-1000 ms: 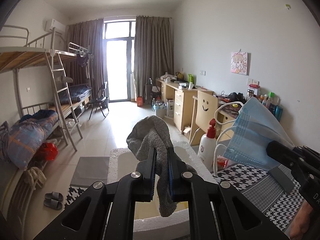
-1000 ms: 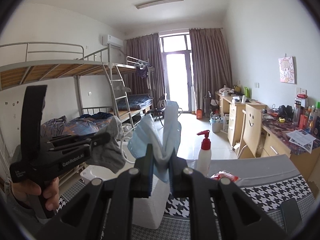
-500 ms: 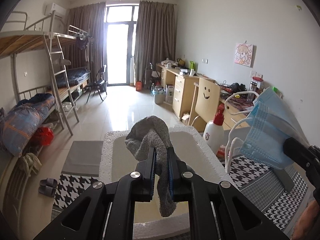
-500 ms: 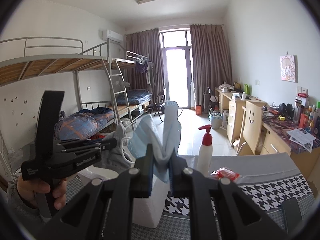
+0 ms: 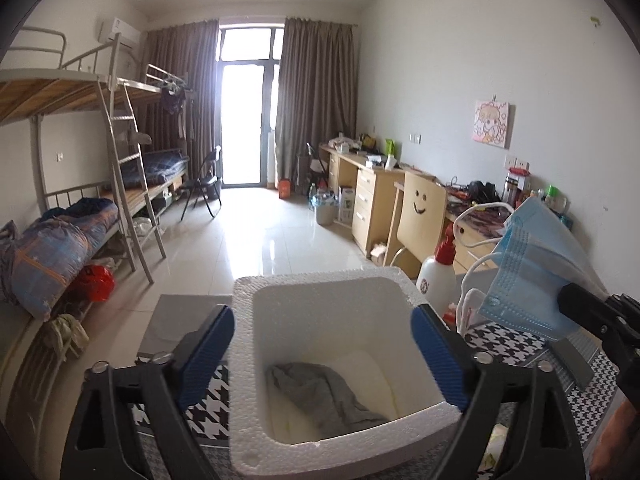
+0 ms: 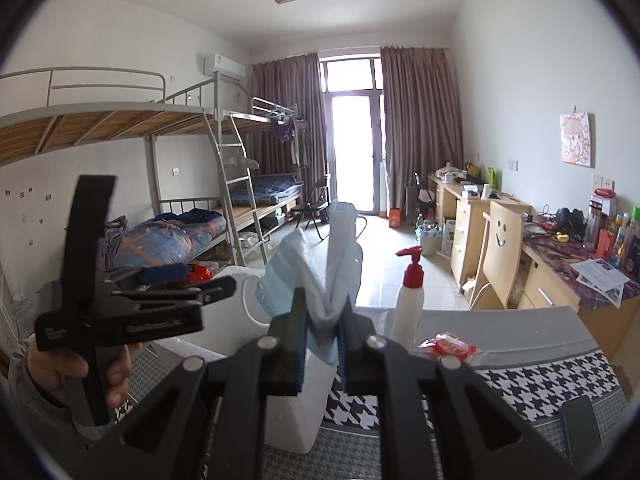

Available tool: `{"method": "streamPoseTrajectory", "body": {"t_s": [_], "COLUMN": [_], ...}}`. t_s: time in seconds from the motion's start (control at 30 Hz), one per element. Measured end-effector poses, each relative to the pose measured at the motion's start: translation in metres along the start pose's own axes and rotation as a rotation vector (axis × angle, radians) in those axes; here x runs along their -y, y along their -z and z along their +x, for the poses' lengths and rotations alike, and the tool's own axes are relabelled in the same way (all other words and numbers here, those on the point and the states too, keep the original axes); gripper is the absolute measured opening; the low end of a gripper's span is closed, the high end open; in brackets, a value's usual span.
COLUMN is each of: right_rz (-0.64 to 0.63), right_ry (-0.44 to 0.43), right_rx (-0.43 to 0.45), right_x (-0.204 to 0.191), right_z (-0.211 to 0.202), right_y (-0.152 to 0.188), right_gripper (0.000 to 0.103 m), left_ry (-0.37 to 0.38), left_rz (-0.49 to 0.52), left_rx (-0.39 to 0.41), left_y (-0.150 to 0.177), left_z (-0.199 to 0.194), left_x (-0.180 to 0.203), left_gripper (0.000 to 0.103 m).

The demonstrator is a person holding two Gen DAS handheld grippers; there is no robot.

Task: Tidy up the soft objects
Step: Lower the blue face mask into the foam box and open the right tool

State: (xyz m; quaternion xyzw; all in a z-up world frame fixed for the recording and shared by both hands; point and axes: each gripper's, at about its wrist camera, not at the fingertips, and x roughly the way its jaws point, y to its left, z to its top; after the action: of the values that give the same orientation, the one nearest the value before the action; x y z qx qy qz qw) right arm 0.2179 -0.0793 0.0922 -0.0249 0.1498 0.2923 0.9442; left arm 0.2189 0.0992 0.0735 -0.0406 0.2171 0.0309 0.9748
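With left claw (image 5: 322, 344) opening, nothing between: sock (image 5: 324, 394) dropped into box (image 5: 244, 360). Mask (image 6: 320, 276), pinched in right claw (image 6: 322, 344), next.

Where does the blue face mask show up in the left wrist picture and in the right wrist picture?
Left wrist view: the blue pleated face mask is at the right edge, sticking up from the right gripper, beside the white foam box.
Right wrist view: the mask is at centre, pinched in the right gripper.
Shared landmark: the white pump bottle with a red top, just right of the box.
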Motion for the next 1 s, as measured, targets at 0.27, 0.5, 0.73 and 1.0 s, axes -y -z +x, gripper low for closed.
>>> {"method": "streamPoseTrajectory", "body": {"t_s": [0.27,0.5,0.73,1.0], "right_rz": [0.008,0.002,-0.004,-0.023], "right_ry": [-0.022,-0.035,-0.051,-0.081], "right_rx": [0.002,0.001,-0.003,-0.017], "right_x": [-0.005,-0.013,-0.019,-0.03], "right_z": [0.004,0.012,0.02,0.03], "right_y": [-0.001,-0.005,-0.008,-0.01], "right_gripper": [0.016,0.016,0.016,0.016], "left_ry": [-0.071,-0.122,-0.171,-0.183], "left_rz": [-0.022,-0.033,-0.041,-0.075], "left_rx": [0.06,0.064,0.066,0.068], "left_y": [0.0,0.004,0.008,0.015], "left_z": [-0.028,-0.042,-0.05,-0.057], "left_x": [-0.019,-0.032,-0.045,-0.061], "left_gripper": [0.102,0.102,0.102,0.102]}}
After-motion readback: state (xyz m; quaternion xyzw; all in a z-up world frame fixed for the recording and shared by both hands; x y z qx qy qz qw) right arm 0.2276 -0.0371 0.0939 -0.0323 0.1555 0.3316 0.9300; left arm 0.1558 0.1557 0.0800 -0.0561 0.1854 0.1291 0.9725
